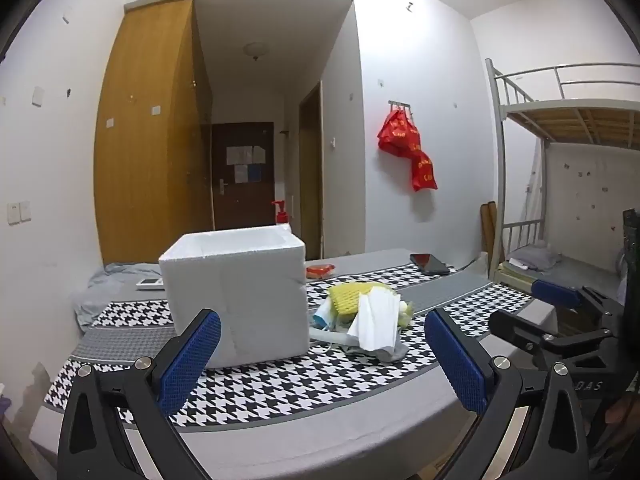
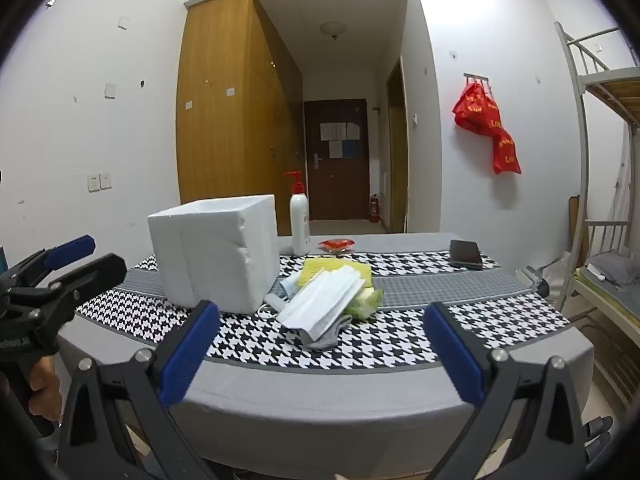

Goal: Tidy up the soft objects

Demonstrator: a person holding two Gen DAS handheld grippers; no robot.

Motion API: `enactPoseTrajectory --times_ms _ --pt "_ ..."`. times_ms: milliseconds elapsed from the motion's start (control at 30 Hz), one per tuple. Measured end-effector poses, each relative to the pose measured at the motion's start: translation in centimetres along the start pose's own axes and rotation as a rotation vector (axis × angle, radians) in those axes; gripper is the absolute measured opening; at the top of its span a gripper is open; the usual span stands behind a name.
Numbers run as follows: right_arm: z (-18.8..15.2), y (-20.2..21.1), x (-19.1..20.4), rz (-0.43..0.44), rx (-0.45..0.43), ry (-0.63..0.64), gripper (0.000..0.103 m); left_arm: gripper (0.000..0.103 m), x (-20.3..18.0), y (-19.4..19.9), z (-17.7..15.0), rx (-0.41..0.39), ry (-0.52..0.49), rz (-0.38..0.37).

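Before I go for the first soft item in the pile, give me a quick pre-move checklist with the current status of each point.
1. Left claw open and empty: ok.
2. Right claw open and empty: ok.
3. Foam box upright with its top open: ok.
4. Inside of the box free: cannot tell, hidden from both views.
5. Pile of soft items beside the box, nothing in front of it: ok.
6. White masks on top of the pile, free to grab: ok.
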State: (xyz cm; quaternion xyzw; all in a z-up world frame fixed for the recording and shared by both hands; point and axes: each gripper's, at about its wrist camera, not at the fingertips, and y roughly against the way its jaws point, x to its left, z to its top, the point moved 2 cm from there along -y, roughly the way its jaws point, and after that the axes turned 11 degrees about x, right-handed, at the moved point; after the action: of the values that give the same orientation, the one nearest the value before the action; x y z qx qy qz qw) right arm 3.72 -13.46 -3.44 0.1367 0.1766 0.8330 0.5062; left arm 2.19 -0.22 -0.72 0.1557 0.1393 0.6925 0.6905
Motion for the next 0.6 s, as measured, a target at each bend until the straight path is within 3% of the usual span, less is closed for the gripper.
enactPoseTrajectory --times_ms 200,367,600 --pt "0.0 0.2 -0.1 0.0 -0.008 0.0 0.103 0.102 1.8 -0.7 0.5 0.012 0.058 -0.003" --pt "0.1 0.4 0.0 -0.006 -0.005 0.0 0.103 0.102 0.9 0.5 0.0 -0.042 0.037 0.039" --pt "0.1 0.2 -0.2 -0.003 -0.009 -0.006 0.103 0.102 0.8 -0.1 0.2 -0.015 0.043 0.027"
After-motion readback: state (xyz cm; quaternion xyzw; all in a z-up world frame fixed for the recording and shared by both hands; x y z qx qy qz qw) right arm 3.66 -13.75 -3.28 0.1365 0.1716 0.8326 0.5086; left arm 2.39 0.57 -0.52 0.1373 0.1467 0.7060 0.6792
